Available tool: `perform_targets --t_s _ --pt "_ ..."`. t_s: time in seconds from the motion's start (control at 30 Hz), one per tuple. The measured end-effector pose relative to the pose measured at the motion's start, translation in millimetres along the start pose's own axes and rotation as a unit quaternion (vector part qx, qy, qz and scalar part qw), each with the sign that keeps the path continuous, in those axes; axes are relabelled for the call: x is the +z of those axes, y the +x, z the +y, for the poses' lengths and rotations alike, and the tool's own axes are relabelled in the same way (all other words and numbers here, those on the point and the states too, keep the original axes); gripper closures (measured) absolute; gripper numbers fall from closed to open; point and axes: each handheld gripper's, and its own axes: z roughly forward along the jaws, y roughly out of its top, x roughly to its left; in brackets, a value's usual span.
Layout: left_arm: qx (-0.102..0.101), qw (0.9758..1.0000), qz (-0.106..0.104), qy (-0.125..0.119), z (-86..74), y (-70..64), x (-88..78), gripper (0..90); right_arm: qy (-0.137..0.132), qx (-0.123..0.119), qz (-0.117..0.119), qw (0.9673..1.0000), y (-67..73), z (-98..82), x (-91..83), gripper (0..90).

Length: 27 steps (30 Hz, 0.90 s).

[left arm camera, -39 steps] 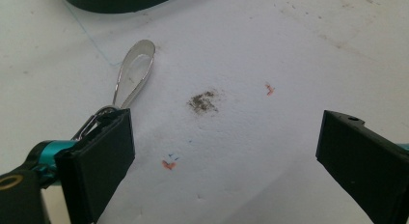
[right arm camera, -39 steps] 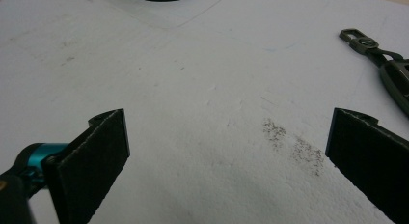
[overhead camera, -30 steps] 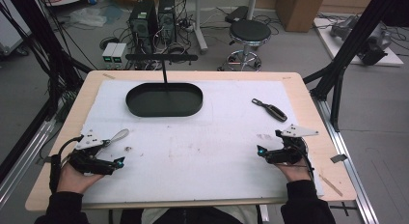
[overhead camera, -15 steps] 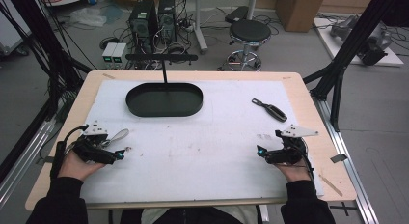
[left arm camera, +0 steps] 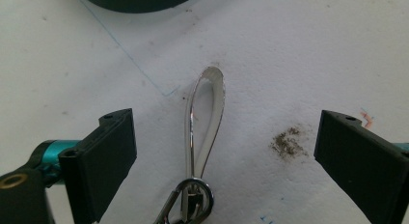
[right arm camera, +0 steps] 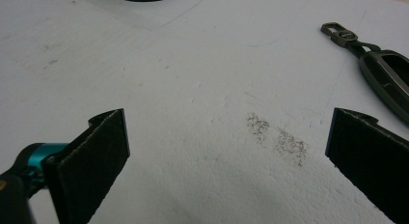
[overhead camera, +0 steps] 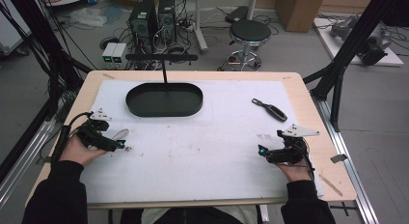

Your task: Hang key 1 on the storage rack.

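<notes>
A silver metal loop (left arm camera: 206, 105) with a clip ring (left arm camera: 194, 204) at its near end lies on the white mat, at the left of the table (overhead camera: 120, 133). My left gripper (left arm camera: 225, 147) stands open just behind it, one jaw on each side of the loop and neither touching it; in the high view this gripper (overhead camera: 115, 143) is at the loop's near end. A dark key fob (overhead camera: 270, 109) with a small ring lies at the right of the mat. Short of that fob (right arm camera: 383, 77), my right gripper (right arm camera: 230, 137) is open over bare mat, near the front right edge (overhead camera: 270, 147).
A black oval tray (overhead camera: 164, 99) sits at the back centre of the mat, with a thin black stand (overhead camera: 161, 57) behind it. The white mat (overhead camera: 202, 151) covers most of the wooden table. Dark smudges (right arm camera: 277, 134) mark the mat. A stool and computers stand on the floor beyond.
My left hand has moved forward, bringing its open gripper up to the silver loop. The right hand and its gripper have stayed put.
</notes>
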Motion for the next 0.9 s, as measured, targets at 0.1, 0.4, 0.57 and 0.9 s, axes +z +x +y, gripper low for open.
perform_targets --t_s 0.1,0.4,0.57,0.9 --pt "0.004 0.9997 -0.009 0.023 5.5 2.5 8.2 9.4 0.002 -0.002 0.0 1.0 0.6 0.2 0.2 0.8" --pt "-0.009 0.9983 -0.034 0.047 6.3 12.4 18.8 33.0 0.009 -0.001 -0.004 1.0 -0.1 -0.8 1.9 0.8" --pt "-0.009 0.9984 -0.034 0.044 6.1 11.1 18.3 38.0 0.006 0.002 -0.008 1.0 -1.1 -0.9 0.7 0.8" --pt "-0.01 0.9973 -0.008 0.073 5.4 9.4 24.8 60.6 0.01 0.001 -0.011 0.9999 -0.6 -1.6 1.5 0.8"
